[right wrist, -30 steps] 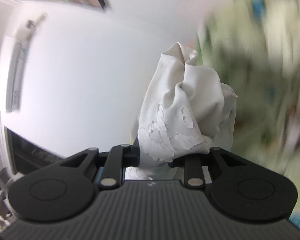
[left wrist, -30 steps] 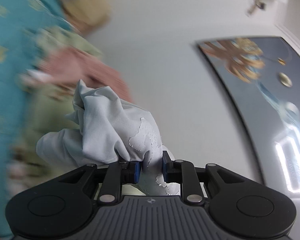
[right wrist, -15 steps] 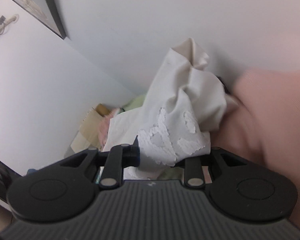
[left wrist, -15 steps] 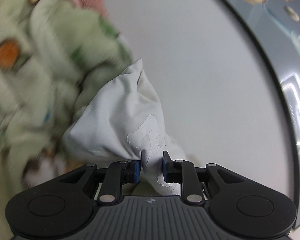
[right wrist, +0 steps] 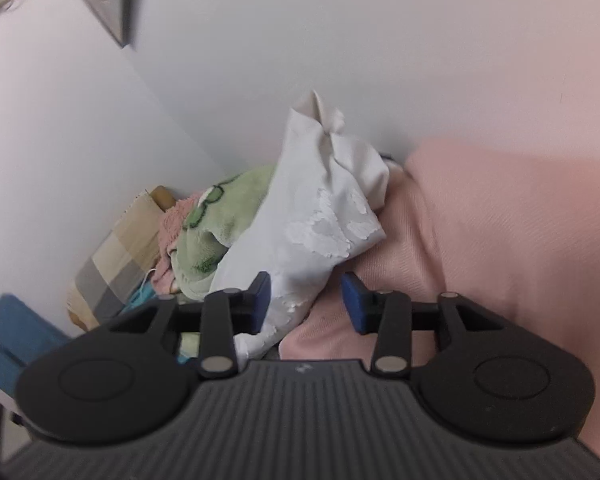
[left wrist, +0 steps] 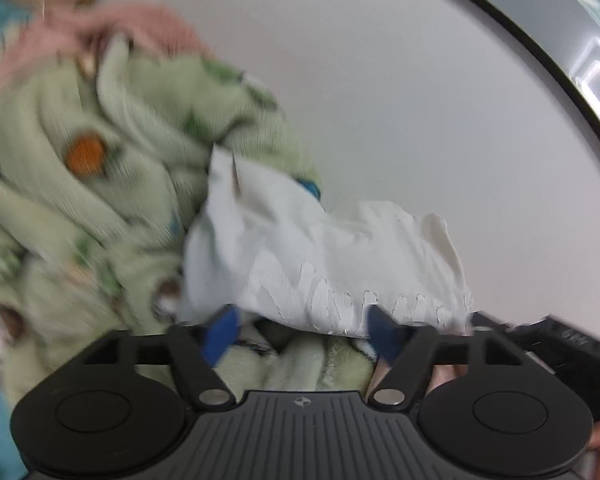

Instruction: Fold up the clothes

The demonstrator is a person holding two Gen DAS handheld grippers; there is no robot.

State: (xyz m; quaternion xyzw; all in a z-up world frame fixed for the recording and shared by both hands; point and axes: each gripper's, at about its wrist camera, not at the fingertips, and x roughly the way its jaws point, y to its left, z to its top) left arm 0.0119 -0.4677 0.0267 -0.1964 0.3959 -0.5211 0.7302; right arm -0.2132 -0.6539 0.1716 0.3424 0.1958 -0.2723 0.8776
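Note:
A white garment with a cracked white print [left wrist: 332,256] lies bunched on a pile of clothes, just beyond my left gripper [left wrist: 304,332], whose blue-padded jaws stand open and hold nothing. In the right wrist view the same white garment [right wrist: 320,216] stands bunched in front of my right gripper [right wrist: 306,300], which is open; the cloth's lower end hangs between its fingers, ungripped. A pale green fleece piece with an orange patch [left wrist: 100,184] lies under and left of the white garment.
A pink garment [right wrist: 480,240] fills the right of the right wrist view. A checked cushion [right wrist: 116,256] and pink cloth [left wrist: 112,32] lie behind the green fleece [right wrist: 216,220]. A white wall and a framed picture [left wrist: 580,40] are behind.
Both grippers have opened and let go of the white garment. It has dropped onto the pile of clothes. Both cameras have tilted down towards the pile.

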